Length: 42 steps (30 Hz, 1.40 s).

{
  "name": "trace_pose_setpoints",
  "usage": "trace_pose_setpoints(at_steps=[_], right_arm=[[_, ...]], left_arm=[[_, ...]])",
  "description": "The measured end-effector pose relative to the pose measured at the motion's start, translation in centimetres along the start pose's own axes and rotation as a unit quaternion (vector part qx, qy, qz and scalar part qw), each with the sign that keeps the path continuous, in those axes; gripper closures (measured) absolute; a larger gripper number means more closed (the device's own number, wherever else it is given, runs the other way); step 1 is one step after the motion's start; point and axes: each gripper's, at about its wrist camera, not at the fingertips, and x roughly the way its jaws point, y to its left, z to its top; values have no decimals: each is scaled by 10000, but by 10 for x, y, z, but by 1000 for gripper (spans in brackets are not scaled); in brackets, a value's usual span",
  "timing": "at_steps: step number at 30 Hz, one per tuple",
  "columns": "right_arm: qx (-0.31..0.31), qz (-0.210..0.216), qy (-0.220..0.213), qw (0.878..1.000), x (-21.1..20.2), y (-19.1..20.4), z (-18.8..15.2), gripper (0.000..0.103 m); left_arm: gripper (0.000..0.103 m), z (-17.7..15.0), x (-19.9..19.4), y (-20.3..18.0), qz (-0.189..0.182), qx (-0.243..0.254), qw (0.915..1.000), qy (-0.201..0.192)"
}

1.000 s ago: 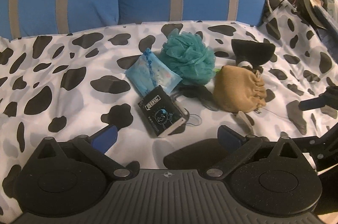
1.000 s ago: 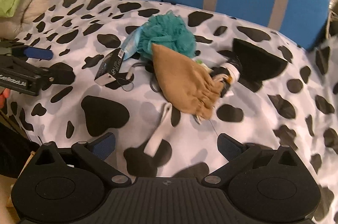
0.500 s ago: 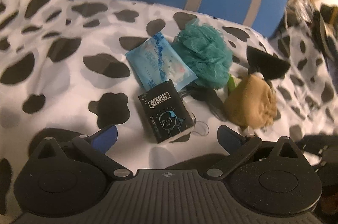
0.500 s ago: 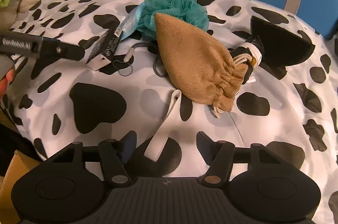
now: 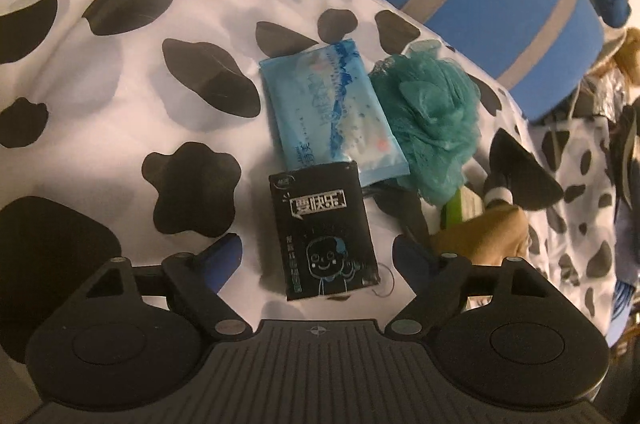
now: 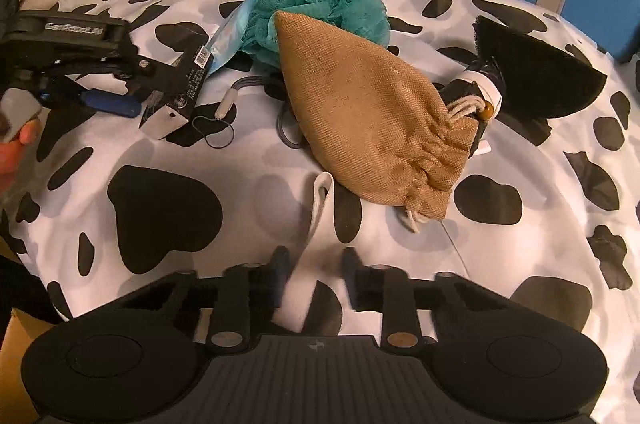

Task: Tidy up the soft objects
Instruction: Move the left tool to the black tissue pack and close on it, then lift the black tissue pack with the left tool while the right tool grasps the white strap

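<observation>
Black tissue packet before light-blue wipes pack | teal mesh bath pouf right | tan drawstring pouch before pouf

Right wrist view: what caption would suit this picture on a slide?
Right gripper closing around a white strap beside a tan drawstring pouch on a cow-print sheet.
</observation>
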Motion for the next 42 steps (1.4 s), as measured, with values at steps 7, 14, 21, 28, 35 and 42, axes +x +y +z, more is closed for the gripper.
trace_pose_setpoints(at_steps=[7, 14, 21, 28, 35, 42], right_arm=[[-189, 8, -18, 9998, -3, 6, -2, 94], [-35, -44, -175, 9998, -12, 0, -1, 99], [178, 139, -278, 9994, -32, -11, -3, 99], [285, 174, -388, 9987, -59, -12, -14, 99], [336, 114, -512, 9981, -87, -7, -34, 99], [569, 108, -550, 9968, -114, -3, -61, 99]], left_arm=[[54, -1, 4, 0, -138, -16, 9999, 71], [55, -5, -6, -8, -176, 176, 9997, -79], [55, -12, -35, -16, -164, 538, 9981, -269], [55, -31, -66, -24, -122, 815, 9956, -437], [55, -61, -88, -33, -69, 1077, 9932, -443], [55, -100, -108, -46, 42, 1381, 9899, -325]])
